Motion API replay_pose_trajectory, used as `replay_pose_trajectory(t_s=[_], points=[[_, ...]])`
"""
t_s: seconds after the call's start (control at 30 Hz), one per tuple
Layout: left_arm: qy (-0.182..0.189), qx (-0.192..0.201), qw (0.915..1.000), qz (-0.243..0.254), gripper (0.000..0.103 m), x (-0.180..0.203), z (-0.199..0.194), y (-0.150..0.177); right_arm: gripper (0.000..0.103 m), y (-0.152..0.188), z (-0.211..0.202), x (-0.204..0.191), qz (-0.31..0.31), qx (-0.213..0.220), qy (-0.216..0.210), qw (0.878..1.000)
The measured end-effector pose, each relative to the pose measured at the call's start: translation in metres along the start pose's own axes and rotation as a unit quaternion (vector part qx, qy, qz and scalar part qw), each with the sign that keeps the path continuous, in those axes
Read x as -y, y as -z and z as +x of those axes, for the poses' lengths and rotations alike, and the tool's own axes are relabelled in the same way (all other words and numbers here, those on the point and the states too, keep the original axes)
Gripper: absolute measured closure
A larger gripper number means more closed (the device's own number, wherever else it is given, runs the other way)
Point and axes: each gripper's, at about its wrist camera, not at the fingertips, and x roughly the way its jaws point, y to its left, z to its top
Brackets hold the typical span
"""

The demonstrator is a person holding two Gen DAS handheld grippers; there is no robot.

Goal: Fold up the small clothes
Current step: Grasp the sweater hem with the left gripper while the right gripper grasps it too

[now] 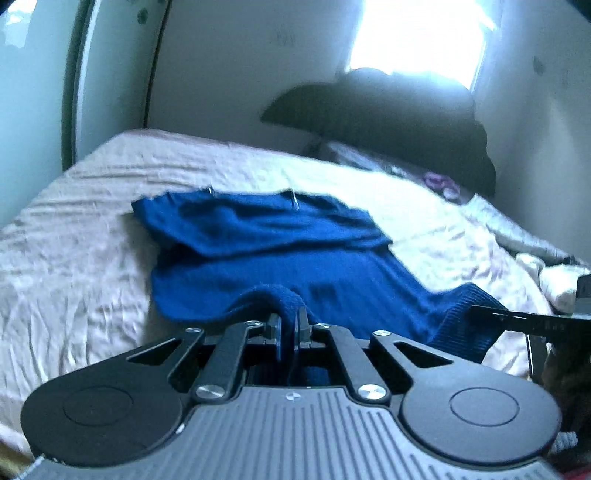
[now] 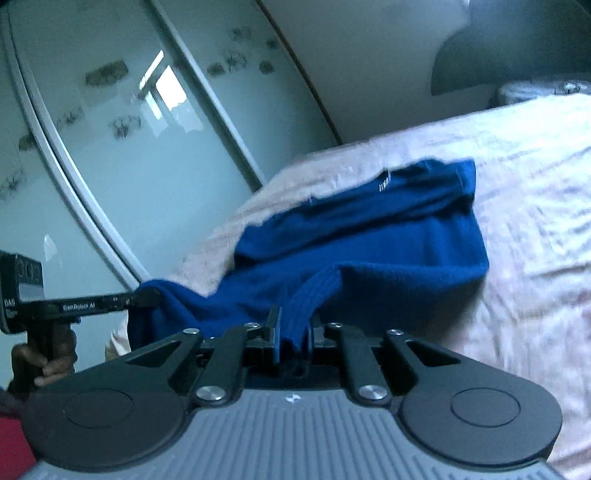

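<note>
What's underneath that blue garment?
The blue garment lies on a wrinkled pale bedsheet. Both grippers pinch its near edge, lifting it slightly. Whatever lies beneath its middle is covered.

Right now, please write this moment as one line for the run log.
stage: folding | left hand-held gripper: shut on blue garment near edge | right hand-held gripper: shut on same garment | far part lies on bed sheet

A bed [image 1: 92, 229] with a wrinkled pale pink sheet fills the middle. Behind it stand a white wall [image 1: 229, 74] and a frosted sliding wardrobe door [image 2: 122, 147]. A dark pillow [image 1: 399, 122] leans under the bright window [image 1: 421, 33].
</note>
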Motion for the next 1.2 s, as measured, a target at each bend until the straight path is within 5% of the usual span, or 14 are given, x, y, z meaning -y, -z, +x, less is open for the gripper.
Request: replay_pose_trajectory(t_s=[0.33,0.83,1.2], points=[[-0.039,0.008,0.9992,-0.009,0.098,-0.013,0.027,-0.036,0.091,-0.038,0.012,0.014,0.006,0.065,0.006,0.998],[-0.084,-0.013,0.9964,-0.001,0.098,-0.029,0.085,-0.068,0.091,-0.069,0.063,0.037,0.012,0.089,0.043,0.995],[-0.098,0.006,0.9948,-0.027,0.098,-0.042,0.101,-0.095,0.09,-0.091,0.079,0.051,0.03,0.125,0.056,0.99]])
